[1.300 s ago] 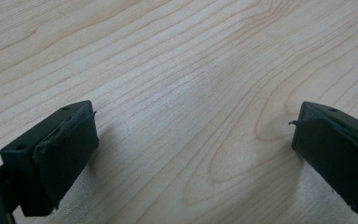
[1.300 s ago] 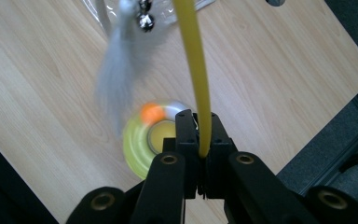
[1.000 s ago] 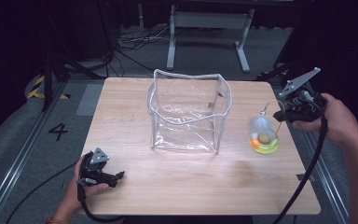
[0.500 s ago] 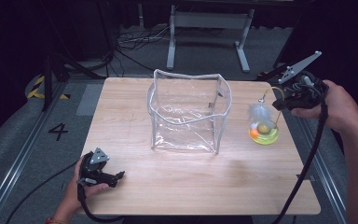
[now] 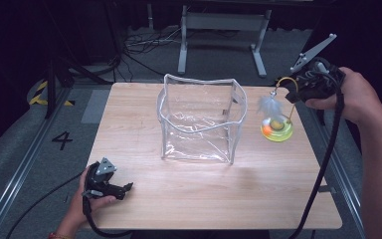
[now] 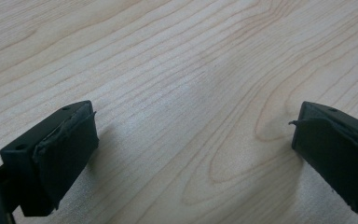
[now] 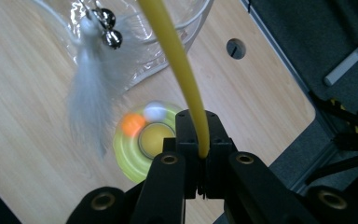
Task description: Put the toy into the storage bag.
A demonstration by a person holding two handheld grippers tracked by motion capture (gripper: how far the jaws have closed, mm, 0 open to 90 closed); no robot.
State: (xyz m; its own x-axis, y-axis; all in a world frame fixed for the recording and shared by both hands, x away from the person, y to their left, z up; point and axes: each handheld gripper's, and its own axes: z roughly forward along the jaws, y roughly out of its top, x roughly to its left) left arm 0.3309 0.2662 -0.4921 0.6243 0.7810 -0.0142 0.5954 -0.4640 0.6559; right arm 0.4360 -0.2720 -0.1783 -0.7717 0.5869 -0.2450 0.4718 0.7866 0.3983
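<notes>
I am holding the toy (image 5: 277,127) by its yellow wire (image 7: 177,60) in the right hand-held gripper (image 5: 292,94), jaws pinched tight on the wire near its top bend. The toy's round yellow-green base is hanging just over the right side of the tabletop (image 5: 194,199), beside the clear bag (image 5: 199,119), with an orange ball (image 7: 131,123) and a white ball (image 7: 154,111) sitting in its track. The feather (image 7: 86,98) and two small bells (image 7: 108,29) are dangling from the wire's far end, close to the bag's right wall.

The left hand-held gripper (image 5: 122,189) is resting at the near left corner of the tabletop, jaws wide apart with nothing between them, as its own view is showing.

I am judging the step to be carrying the toy up and over into the open bag. To do it well I am thinking of lifting until the base is clearing the bag's rim, which is soft and sagging, then travelling slowly so the base is not swinging on the springy wire. The feather could be catching on the rim, so I would be leading with the base and lowering it toward the bag's middle. The bag is standing unsupported and could be tipping if nudged; the free gripper could be steadying its near wall.
</notes>
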